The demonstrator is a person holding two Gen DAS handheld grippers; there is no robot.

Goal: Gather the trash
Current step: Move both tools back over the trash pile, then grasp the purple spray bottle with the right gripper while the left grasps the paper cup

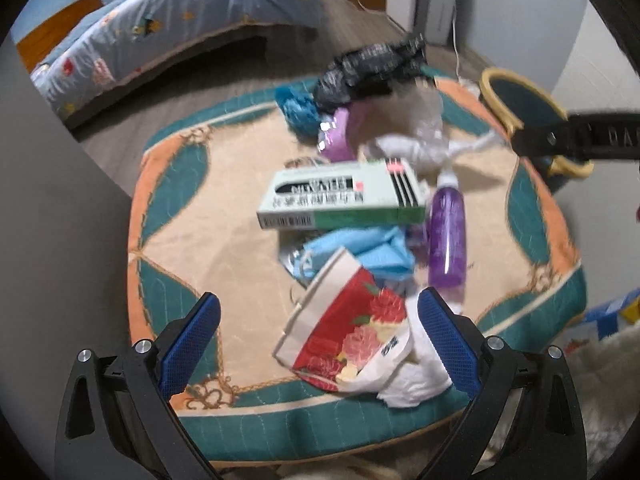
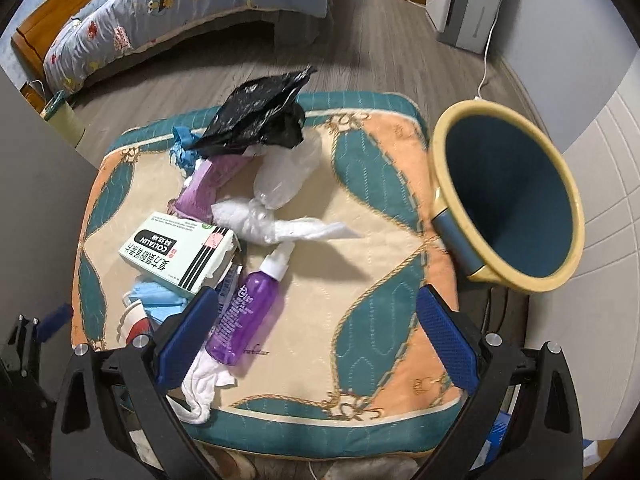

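Trash lies heaped on a teal, orange and cream patterned quilted mat (image 2: 380, 216) spread over the grey wood floor. The left gripper (image 1: 320, 332) hangs released above the near edge, its 2 blue-padded fingers (image 1: 192, 344) spread to either side of a red floral paper packet (image 1: 344, 336) that rests on crumpled white tissue (image 1: 416, 376) — nothing is held. The right gripper (image 2: 316, 340) is likewise spread and empty; between its fingers lies a clear purple plastic bottle with a white cap (image 2: 248, 316), its base touching more white tissue. Just left of the bottle sits a white-and-green cardboard medicine box (image 2: 180, 252) atop a crumpled blue face mask (image 2: 160, 304). Farther back are a knotted clear plastic bag (image 2: 280, 184), a purple wrapper (image 2: 204, 192) and a crumpled black plastic bag (image 2: 260, 120). A dark blue, yellow-rimmed plastic wastebasket (image 2: 508, 200) stands at the mat's right edge, well apart from the heap. A bed with a blue patterned quilt (image 2: 168, 8) stands behind.
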